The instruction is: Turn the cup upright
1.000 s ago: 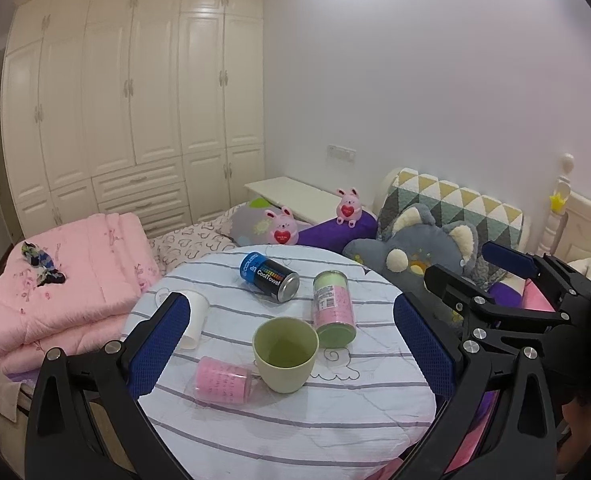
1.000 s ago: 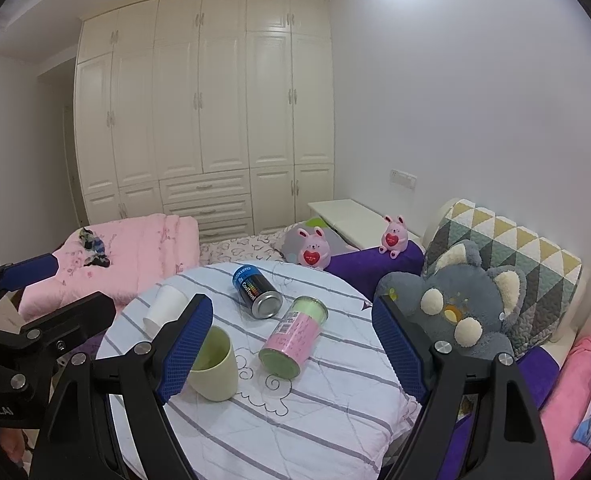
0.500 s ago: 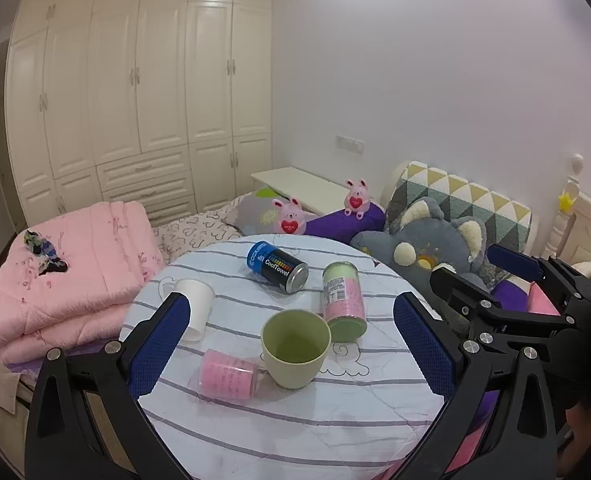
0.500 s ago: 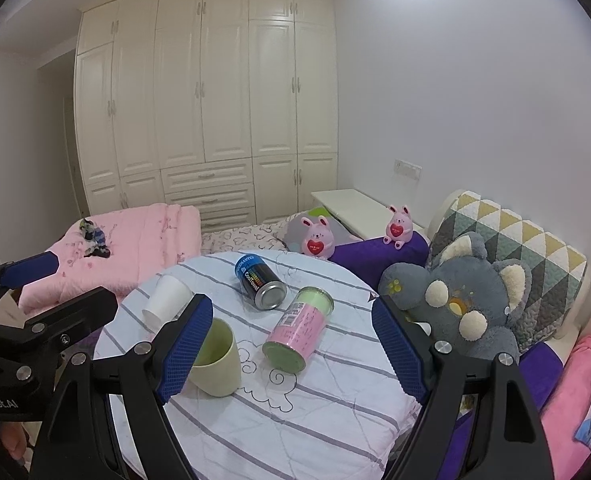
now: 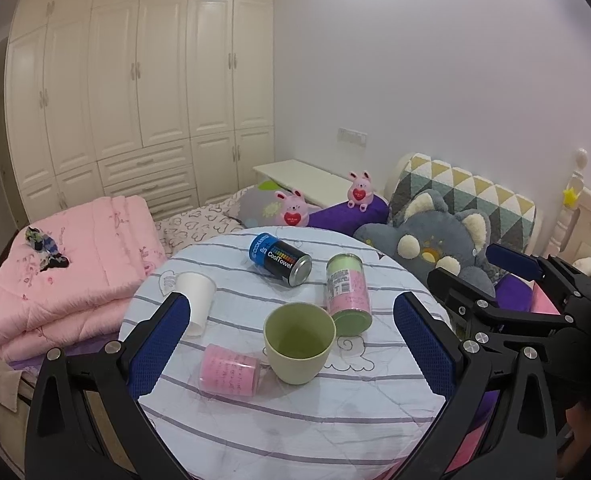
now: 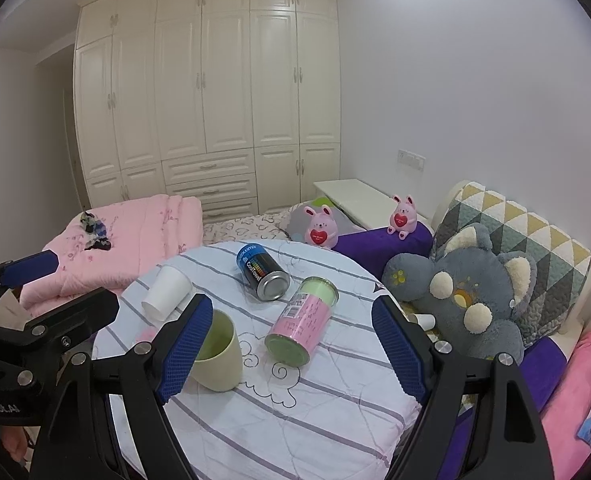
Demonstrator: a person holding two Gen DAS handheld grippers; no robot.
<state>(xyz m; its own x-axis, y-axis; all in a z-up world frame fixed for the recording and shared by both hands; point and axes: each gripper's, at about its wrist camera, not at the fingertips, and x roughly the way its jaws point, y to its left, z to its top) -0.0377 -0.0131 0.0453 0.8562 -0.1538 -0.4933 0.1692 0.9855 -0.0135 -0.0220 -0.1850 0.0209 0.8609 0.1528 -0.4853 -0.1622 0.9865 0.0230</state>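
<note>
A round table draped in a white cloth with grey-purple stripes is sitting straight ahead of both grippers, on a bed in a room with cream panelled wardrobes and a bare white wall. The left gripper is hovering wide open above the near edge, gripping nothing; the right gripper is doing the same, just as wide.

Between the left gripper's fingers, a pale green plastic cup is standing mouth up. Just left of it a pink translucent cup is lying on its side, and beyond the left finger a white paper cup is also lying tipped over. Farther ahead, a dark blue CoolTowel can and a pink-and-green labelled tin are both lying down.

A folded pink quilt is resting off to the left, a grey plush toy to the right.

In the right wrist view, the pink cup is showing only as a faint blur behind the finger, and the green cup is partly covered.
</note>
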